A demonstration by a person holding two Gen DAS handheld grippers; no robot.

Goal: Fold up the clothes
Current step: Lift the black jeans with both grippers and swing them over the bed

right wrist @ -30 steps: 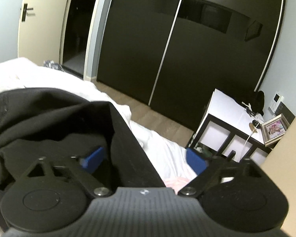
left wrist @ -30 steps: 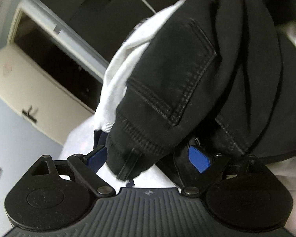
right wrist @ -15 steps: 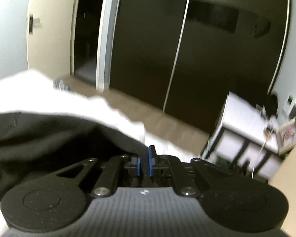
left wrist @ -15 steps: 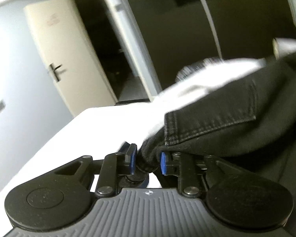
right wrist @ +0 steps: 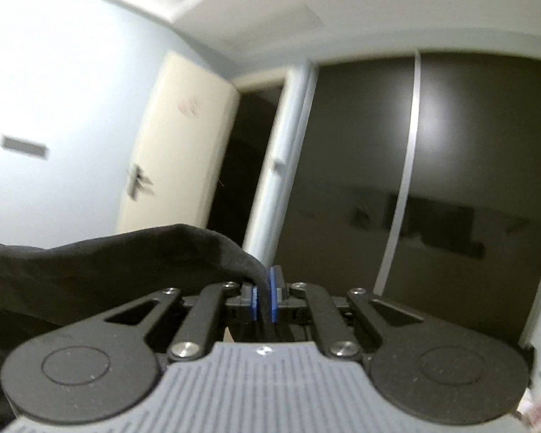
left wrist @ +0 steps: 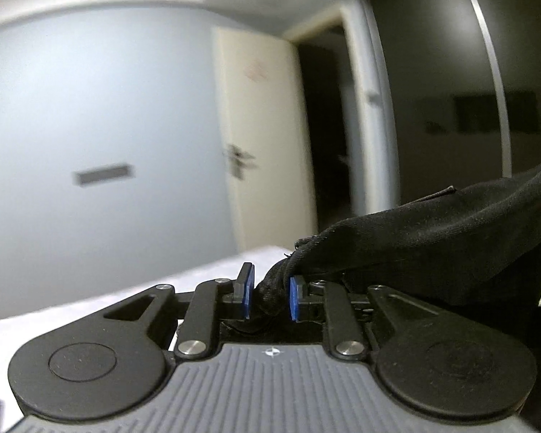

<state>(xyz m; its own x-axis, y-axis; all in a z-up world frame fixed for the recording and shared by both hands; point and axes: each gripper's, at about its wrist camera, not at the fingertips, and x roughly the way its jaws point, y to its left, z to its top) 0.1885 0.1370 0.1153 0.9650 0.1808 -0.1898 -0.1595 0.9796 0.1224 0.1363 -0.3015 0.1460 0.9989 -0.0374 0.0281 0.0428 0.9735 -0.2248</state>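
A black garment (left wrist: 432, 245) is held up in the air between both grippers. My left gripper (left wrist: 270, 297) is shut on a thick bunched edge of it, and the cloth stretches off to the right. My right gripper (right wrist: 265, 297) is shut on a thin edge of the same black garment (right wrist: 108, 267), which hangs away to the left. The blue pads (left wrist: 248, 294) press on the cloth. The rest of the garment hangs below, out of sight.
A white bed surface (left wrist: 90, 306) lies below the left gripper. Ahead are a grey-blue wall (left wrist: 90, 108), a cream door (left wrist: 263, 144) open onto a dark doorway (left wrist: 328, 126), and dark sliding wardrobe doors (right wrist: 469, 198).
Both grippers have closed on the black garment and lifted it. The views have tilted up from the bed to the wall, door and wardrobe.
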